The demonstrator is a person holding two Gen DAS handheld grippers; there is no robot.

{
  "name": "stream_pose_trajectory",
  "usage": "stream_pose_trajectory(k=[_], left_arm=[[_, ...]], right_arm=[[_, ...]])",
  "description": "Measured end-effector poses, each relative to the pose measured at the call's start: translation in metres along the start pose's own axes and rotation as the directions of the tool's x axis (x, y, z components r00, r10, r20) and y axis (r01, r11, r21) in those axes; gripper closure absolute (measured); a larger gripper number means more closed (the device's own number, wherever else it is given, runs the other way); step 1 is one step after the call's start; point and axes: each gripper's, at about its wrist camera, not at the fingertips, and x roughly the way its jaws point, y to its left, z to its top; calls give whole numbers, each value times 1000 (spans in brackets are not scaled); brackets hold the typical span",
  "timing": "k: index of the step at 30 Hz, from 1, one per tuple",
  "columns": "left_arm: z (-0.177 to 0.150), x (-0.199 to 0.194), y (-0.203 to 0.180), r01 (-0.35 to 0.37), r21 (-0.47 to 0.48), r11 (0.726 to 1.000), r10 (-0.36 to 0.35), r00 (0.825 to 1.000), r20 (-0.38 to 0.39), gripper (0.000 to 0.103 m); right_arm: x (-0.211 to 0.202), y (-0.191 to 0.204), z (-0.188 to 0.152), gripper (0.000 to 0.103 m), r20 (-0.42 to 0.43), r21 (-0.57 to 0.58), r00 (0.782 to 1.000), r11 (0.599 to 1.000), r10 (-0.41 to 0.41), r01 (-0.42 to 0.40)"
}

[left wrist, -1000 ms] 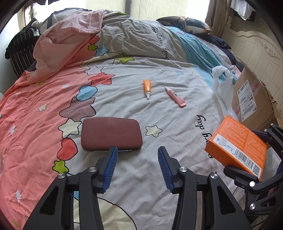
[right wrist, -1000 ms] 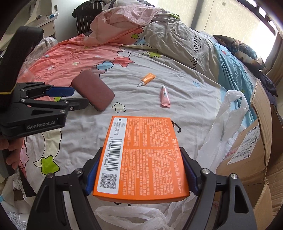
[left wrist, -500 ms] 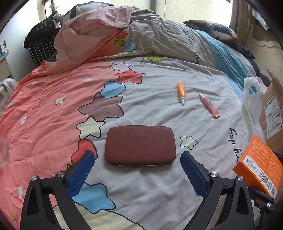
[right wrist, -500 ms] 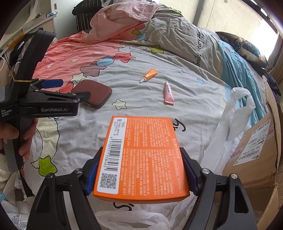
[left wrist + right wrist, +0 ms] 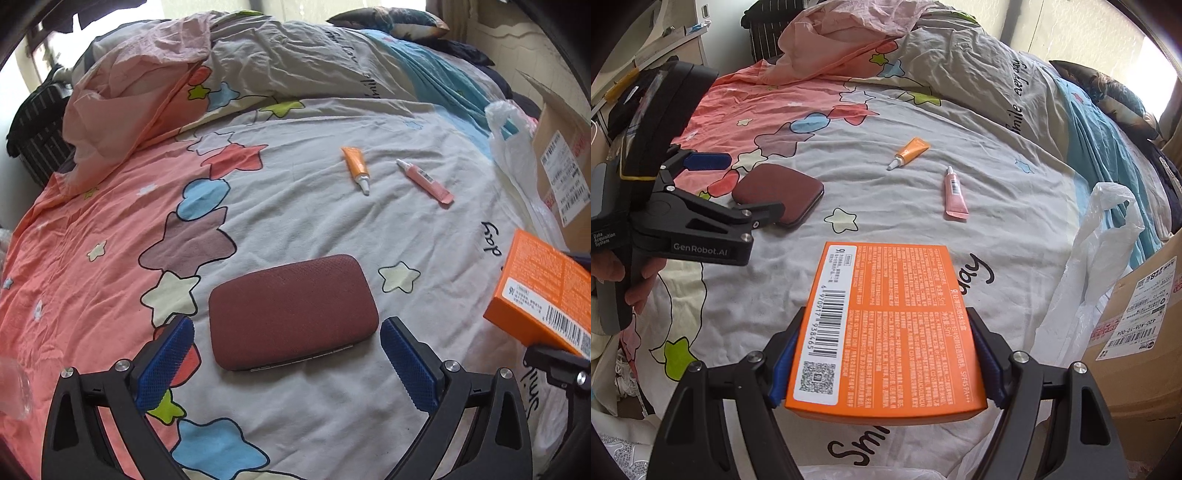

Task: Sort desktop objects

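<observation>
The left gripper [image 5: 286, 341] stands wide open around the dark red case [image 5: 293, 312] near the bed's [image 5: 332, 229] front edge. The right gripper [image 5: 882, 354] is clamped on the orange box [image 5: 886, 328]. I judge the case pickup is in hand; the fingers should close evenly on its short ends.

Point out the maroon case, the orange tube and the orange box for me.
maroon case [image 5: 291, 308], left wrist view, middle of its top.
orange tube [image 5: 355, 165], left wrist view, its body.
orange box [image 5: 886, 325], right wrist view, printed face.
</observation>
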Motion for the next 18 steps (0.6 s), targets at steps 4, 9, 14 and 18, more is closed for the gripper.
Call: stream_pose_trajectory(k=[4,9,14,18], left_arm=[[-8,1,-6,47,134,990,-44,999,-23,0],[-11,-8,0,72,233,970,-78,997,17,0],[-11,-5,2,98,306,947,-110,994,21,0],[-11,-1,1,115,363,925,-128,992,14,0]], right_arm=[[2,6,2,27,1,-15,1000,1000,0,0],[9,18,7,28,-13,-55,1000,998,-8,7],[18,24,12,28,-27,-64,1000,998,1,-3],[22,27,16,28,-28,-70,1000,998,2,-4]])
